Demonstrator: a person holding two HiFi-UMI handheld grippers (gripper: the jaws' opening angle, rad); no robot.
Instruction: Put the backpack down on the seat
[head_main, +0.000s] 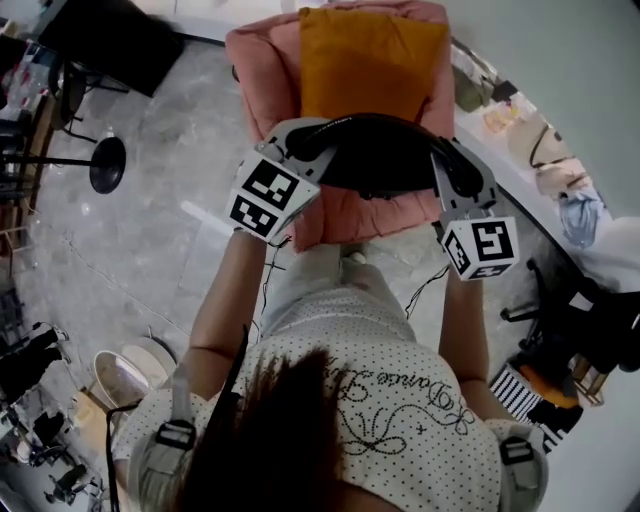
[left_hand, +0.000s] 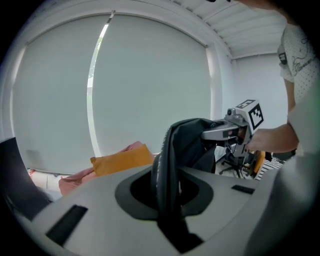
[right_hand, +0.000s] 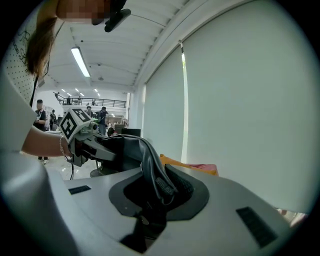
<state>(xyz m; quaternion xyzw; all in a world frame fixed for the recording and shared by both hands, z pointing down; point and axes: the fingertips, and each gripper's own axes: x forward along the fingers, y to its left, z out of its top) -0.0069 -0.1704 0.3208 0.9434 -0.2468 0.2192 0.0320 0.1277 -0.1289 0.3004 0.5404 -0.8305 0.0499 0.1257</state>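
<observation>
A black backpack (head_main: 385, 155) hangs between my two grippers, just above the front of a pink armchair (head_main: 262, 60) whose back holds an orange cushion (head_main: 372, 62). My left gripper (head_main: 312, 138) is shut on one black strap (left_hand: 167, 170), which runs through its jaws. My right gripper (head_main: 447, 158) is shut on the other strap (right_hand: 154, 175). In the left gripper view the backpack's body (left_hand: 192, 142) hangs ahead, with the right gripper (left_hand: 231, 131) beyond it and the cushion (left_hand: 122, 157) to the left. The right gripper view shows the left gripper (right_hand: 80, 135) across the backpack (right_hand: 120, 147).
A black round-base stool (head_main: 107, 165) stands on the grey floor to the left. A white ledge (head_main: 505, 180) with bags runs along the right, and a black office chair (head_main: 565, 305) stands lower right. A pale bucket (head_main: 120, 375) sits at lower left. A roller blind (left_hand: 150, 85) hangs behind the armchair.
</observation>
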